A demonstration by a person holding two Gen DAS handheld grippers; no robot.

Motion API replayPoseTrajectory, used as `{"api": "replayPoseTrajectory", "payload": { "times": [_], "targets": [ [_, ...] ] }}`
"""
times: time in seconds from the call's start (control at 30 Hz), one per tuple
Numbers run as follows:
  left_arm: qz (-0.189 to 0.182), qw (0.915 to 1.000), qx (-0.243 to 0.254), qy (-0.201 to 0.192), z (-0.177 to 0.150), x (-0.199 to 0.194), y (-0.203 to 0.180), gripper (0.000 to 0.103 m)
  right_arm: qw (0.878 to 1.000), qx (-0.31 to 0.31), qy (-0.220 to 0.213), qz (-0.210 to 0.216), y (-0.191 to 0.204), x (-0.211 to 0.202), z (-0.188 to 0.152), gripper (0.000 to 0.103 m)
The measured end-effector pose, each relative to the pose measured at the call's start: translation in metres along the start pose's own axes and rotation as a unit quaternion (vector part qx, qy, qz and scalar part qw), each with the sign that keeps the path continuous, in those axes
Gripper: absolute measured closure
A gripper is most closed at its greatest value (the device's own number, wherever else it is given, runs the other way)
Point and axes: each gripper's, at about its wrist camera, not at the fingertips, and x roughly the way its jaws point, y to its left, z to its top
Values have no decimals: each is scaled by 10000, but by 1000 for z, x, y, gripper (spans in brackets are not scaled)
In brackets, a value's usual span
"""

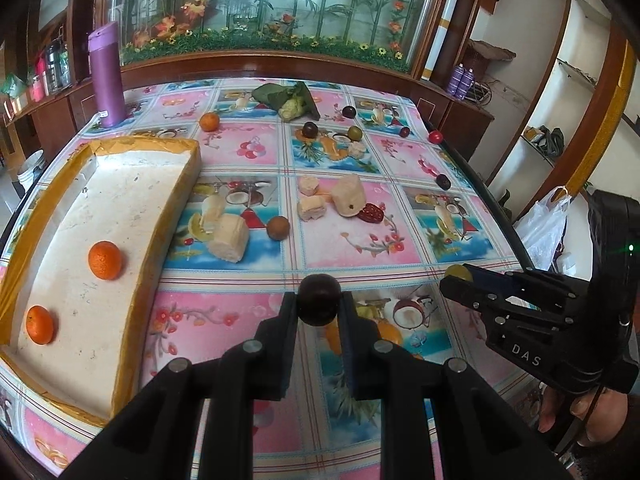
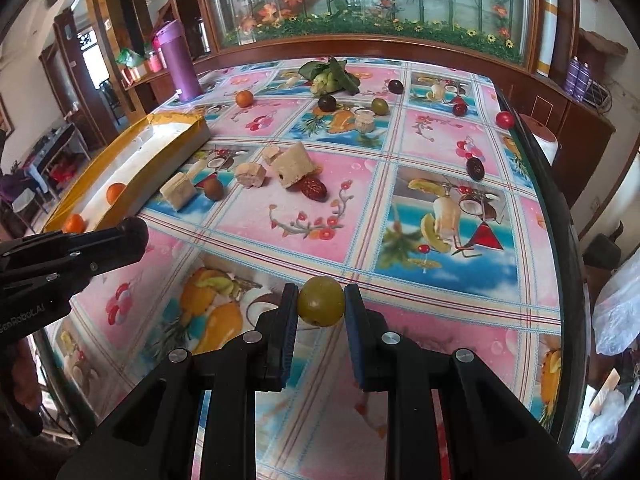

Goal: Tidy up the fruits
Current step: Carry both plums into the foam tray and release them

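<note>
Table w/ fruit-print cloth (image 1: 256, 148): foam tray (image 1: 80, 216), purple flask (image 1: 105, 76), scattered fruit, maybe bread chunks (image 1: 350, 199).

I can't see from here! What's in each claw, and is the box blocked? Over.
Left gripper shut on dark plum. Right gripper shut on green fruit. Foam tray holds two oranges. Nothing blocks the tray. Over.

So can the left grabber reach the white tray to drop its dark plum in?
Probably yes. The left gripper holds the dark plum just beside the white tray, and nothing stands between them. The tray holds only two oranges, leaving plenty of bare floor.
</note>
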Motion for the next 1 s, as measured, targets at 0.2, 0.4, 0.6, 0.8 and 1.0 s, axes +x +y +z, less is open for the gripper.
{"api": "replayPoseTrajectory", "payload": {
  "times": [0.2, 0.4, 0.6, 0.8, 1.0],
  "targets": [
    [175, 9995, -203, -135, 0, -17, 36, 81, 9996, -247, -47, 145, 39, 6, 17, 80],
    [453, 9973, -496, -296, 1, -33, 83, 81, 9980, -499, -101, 374, 81, 16, 39, 81],
    [785, 9931, -792, -354, 0, -43, 132, 81, 9954, -733, -104, 615, 118, 29, 62, 81],
    [1059, 9887, -1014, -307, 0, -43, 173, 81, 9919, -992, -78, 791, 153, 46, 83, 81],
    [1182, 9857, -1193, -152, 9, -29, 206, 81, 9881, -1241, -51, 912, 186, 70, 110, 81]
  ]
}}
